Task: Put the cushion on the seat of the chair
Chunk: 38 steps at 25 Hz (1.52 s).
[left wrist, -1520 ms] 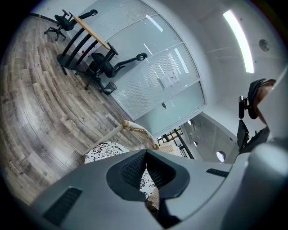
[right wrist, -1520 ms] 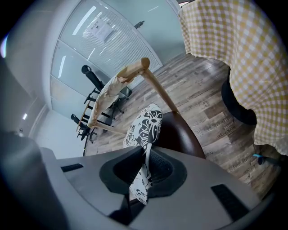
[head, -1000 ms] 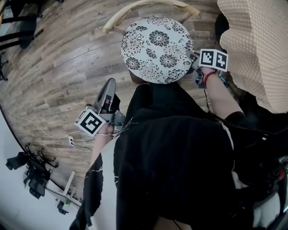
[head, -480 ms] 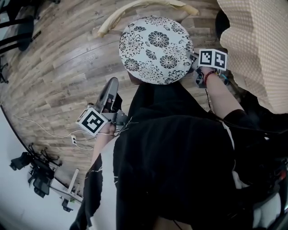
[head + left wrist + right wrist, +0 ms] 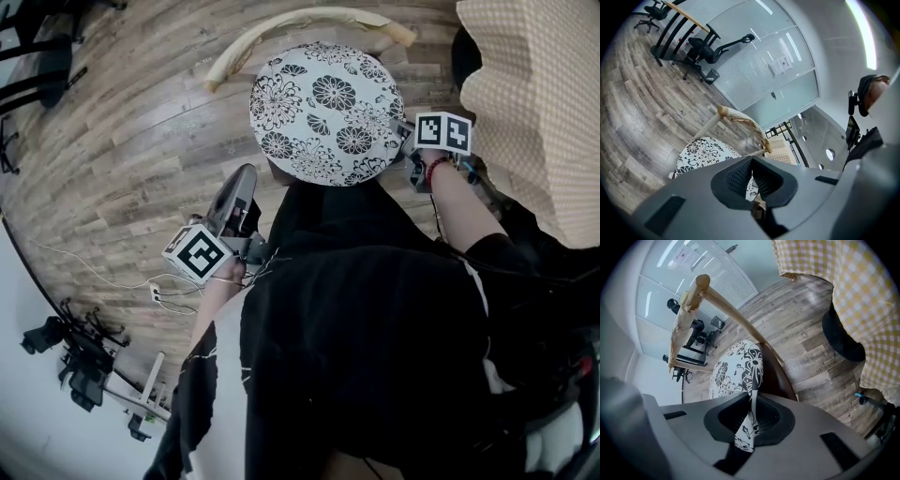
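The round cushion (image 5: 323, 112), white with black flowers, lies over the chair's brown seat (image 5: 778, 373), in front of the curved wooden backrest (image 5: 300, 23). My right gripper (image 5: 401, 133) is shut on the cushion's right edge; in the right gripper view that edge (image 5: 751, 394) runs between the pads of this gripper (image 5: 752, 414). My left gripper (image 5: 244, 178) hangs apart from the cushion, off its lower left, over the floor. In the left gripper view the left gripper (image 5: 751, 176) has its jaws together with nothing in them, and the cushion (image 5: 701, 152) and backrest (image 5: 740, 119) lie beyond.
A table with a yellow checked cloth (image 5: 534, 94) stands at the right, its black foot (image 5: 841, 338) close by the chair. Office chairs (image 5: 37, 56) stand at the far left. A cable and socket strip (image 5: 155, 295) and a tripod (image 5: 75, 366) lie on the wooden floor.
The cushion and my right gripper have sunk a little toward the seat. My left gripper has shifted slightly rightward and lower in the head view.
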Each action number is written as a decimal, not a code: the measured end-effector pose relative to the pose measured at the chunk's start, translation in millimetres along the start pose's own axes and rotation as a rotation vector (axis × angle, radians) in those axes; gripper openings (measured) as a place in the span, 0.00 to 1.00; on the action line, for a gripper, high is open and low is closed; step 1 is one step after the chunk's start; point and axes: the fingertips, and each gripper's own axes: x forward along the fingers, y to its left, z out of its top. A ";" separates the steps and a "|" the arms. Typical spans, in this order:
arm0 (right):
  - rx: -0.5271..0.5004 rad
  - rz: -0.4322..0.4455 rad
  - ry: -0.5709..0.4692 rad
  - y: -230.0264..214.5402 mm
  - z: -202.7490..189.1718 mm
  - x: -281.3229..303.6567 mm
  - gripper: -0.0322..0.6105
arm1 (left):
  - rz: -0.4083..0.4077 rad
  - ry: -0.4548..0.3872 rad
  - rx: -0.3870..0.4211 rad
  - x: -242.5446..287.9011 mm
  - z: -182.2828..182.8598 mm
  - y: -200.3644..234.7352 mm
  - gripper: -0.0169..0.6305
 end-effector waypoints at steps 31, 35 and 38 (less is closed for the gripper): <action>-0.007 -0.054 0.151 -31.3 2.3 39.6 0.10 | 0.092 0.042 0.062 35.7 8.3 5.8 0.05; -0.026 -0.059 0.161 -33.0 0.9 42.3 0.10 | 0.093 0.044 0.053 40.3 6.7 4.8 0.05; -0.054 -0.065 0.177 -34.9 -2.5 43.7 0.10 | 0.086 0.056 0.060 43.0 2.6 2.7 0.05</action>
